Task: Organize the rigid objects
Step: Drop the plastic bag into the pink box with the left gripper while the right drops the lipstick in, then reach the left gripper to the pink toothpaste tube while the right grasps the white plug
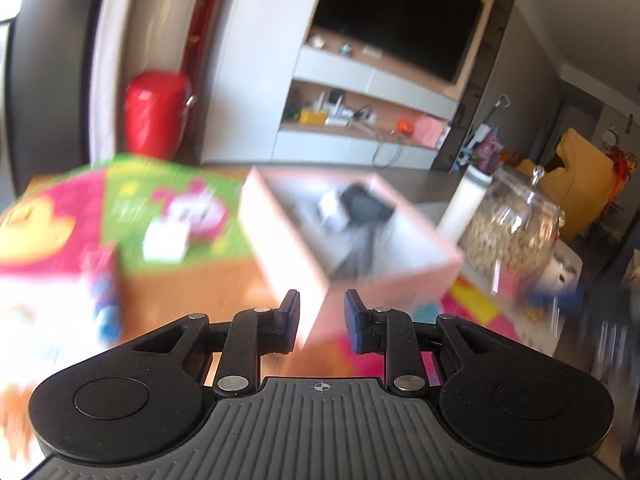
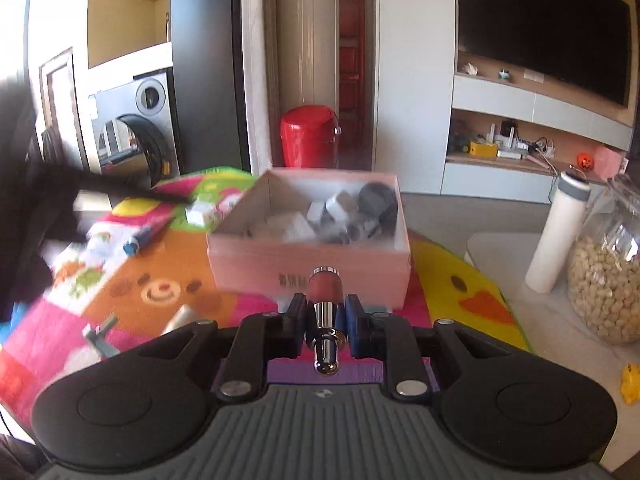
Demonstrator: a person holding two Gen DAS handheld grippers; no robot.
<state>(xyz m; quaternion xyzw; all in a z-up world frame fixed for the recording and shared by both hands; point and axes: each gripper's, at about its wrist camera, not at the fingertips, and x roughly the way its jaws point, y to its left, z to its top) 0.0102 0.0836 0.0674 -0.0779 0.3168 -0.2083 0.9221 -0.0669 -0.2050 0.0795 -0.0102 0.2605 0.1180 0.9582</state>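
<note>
Left wrist view, blurred by motion: left gripper point(image 1: 322, 322) at 6 o'clock, jaws parted with nothing between them, poised over the near corner of the pink box point(image 1: 360, 264). Inside the box, a black item and white items, not identifiable. At 9 o'clock, a white block point(image 1: 165, 242) and a blue-capped marker point(image 1: 105, 304) on the colourful play mat point(image 1: 192, 276). At 3 o'clock, a glass jar of nuts point(image 1: 514, 228) beside a white bottle point(image 1: 464, 204).

Right wrist view, sharper: at 9 o'clock, the marker point(image 2: 138, 242) and a small grey part point(image 2: 100, 336) on the mat point(image 2: 160, 288), the latter seen only here. At centre, the box point(image 2: 312, 268) with printed characters on its near wall, holding grey, white and black pieces. At 6 o'clock, right gripper point(image 2: 324, 322) clamped on a chrome-and-red cylindrical knob point(image 2: 325, 312), its red end toward the box, just short of the near wall. At 3 o'clock, the bottle point(image 2: 558, 232), the jar point(image 2: 608, 276) and a yellow toy point(image 2: 630, 382).
</note>
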